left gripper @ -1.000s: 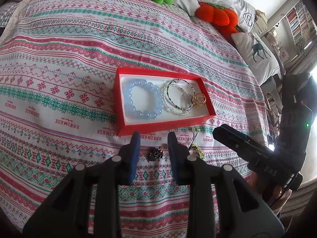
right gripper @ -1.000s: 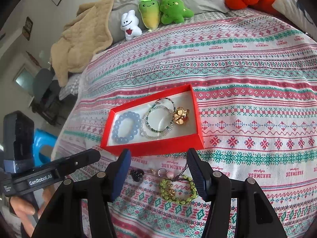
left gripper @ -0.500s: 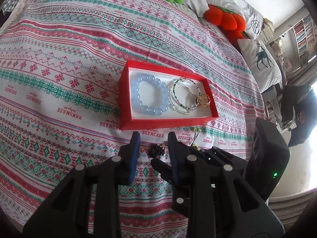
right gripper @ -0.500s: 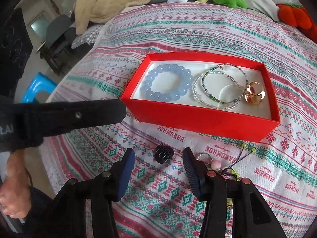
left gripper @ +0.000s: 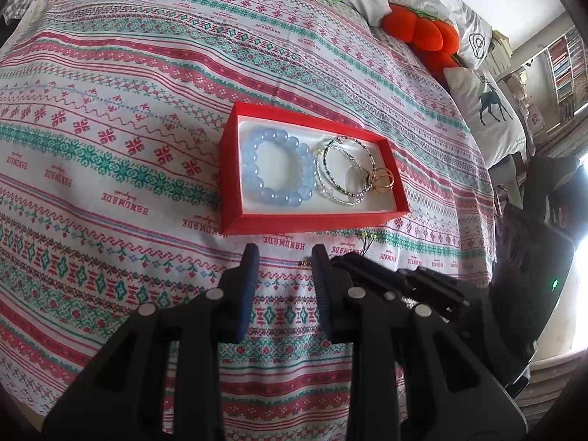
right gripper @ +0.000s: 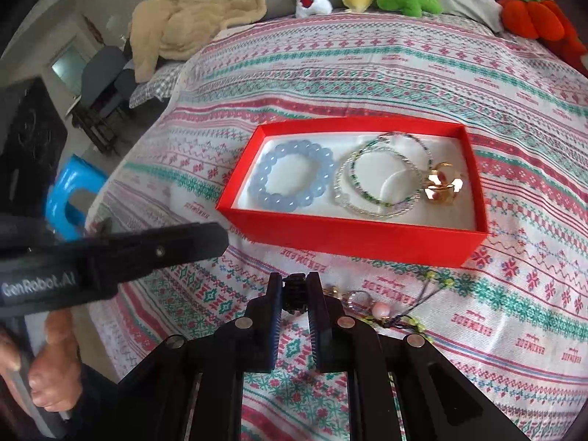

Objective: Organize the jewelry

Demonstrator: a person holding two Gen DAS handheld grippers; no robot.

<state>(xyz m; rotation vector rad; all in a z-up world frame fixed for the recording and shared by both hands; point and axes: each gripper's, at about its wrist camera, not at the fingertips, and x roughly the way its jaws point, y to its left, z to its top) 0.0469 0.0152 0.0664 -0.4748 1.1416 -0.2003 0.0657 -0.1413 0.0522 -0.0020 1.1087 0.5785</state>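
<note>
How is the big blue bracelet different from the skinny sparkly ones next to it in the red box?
The blue bracelet is made of fat, round, cloudy beads; the thin beaded bracelets are strings of tiny clear and green beads. The blue bracelet is one loop lying alone at the left end of the red box, while the thin ones overlap each other and touch the gold rings. Both kinds lie flat on the white lining.

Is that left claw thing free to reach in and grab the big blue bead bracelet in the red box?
Probably yes. The left gripper is open and empty, the red box has no lid, and the blue bracelet lies alone at its left end.
</note>
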